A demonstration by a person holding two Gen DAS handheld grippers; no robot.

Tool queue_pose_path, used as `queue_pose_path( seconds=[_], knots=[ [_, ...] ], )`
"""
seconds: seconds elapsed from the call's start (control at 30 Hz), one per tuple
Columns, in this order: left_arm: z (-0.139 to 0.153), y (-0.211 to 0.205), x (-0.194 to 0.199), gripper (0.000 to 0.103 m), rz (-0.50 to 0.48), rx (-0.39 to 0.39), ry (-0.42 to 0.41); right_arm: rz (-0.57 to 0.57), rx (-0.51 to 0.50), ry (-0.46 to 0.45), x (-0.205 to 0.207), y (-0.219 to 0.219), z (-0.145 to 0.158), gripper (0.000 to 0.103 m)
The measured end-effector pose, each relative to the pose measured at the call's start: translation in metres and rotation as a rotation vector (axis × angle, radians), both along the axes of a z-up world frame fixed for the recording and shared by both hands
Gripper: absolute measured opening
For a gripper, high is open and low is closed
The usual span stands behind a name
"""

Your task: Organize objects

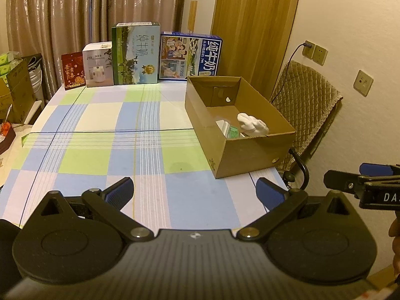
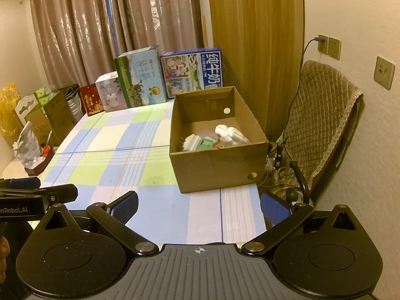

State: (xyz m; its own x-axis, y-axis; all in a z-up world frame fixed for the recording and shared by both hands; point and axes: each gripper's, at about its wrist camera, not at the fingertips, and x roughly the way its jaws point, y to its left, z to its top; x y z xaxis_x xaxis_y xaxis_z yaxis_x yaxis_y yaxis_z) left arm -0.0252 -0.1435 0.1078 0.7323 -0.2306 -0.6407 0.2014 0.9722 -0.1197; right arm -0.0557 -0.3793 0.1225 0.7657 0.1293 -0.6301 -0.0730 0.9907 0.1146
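Observation:
An open brown cardboard box [image 1: 250,155] stands on the right side of the checked tablecloth [image 1: 100,135]. It also shows in the right wrist view [image 2: 212,165]. Inside lie a white crumpled object [image 2: 231,133], a white plug-like item [image 2: 191,141] and a small green packet [image 2: 206,143]. My left gripper [image 1: 195,192] is open and empty, held over the near table edge, short of the box. My right gripper [image 2: 198,206] is open and empty, just in front of the box. Each gripper shows at the edge of the other's view.
Several upright cartons line the table's far edge: a red one [image 1: 72,71], a white one [image 1: 98,65], a green milk carton [image 1: 136,53] and a blue milk carton [image 1: 190,56]. A quilted chair [image 1: 305,110] stands right of the table. Boxes and bags [image 2: 37,115] crowd the left.

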Motion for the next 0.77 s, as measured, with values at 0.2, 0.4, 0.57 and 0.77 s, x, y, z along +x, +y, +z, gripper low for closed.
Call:
queue_pose_path(
  seconds=[0.2, 0.4, 0.57, 0.77],
  knots=[
    [-0.0001, 0.0001, 0.0003, 0.102, 0.001, 0.000, -0.003, -0.001, 0.000, 0.004, 0.0012, -0.0003, -0.0009, 0.101],
    [-0.0009, -0.0001, 0.0005, 0.102, 0.000, -0.002, -0.001, -0.001, 0.001, 0.004, 0.0014, -0.0003, -0.0011, 0.101],
    [-0.0016, 0.0000, -0.0004, 0.102, -0.002, -0.005, 0.000, -0.002, 0.001, 0.004, 0.0014, -0.0001, -0.0012, 0.101],
    [-0.0027, 0.0005, -0.0013, 0.102, -0.006, -0.017, -0.008, -0.001, 0.002, 0.005, 0.0017, -0.0006, -0.0015, 0.101]
  ],
)
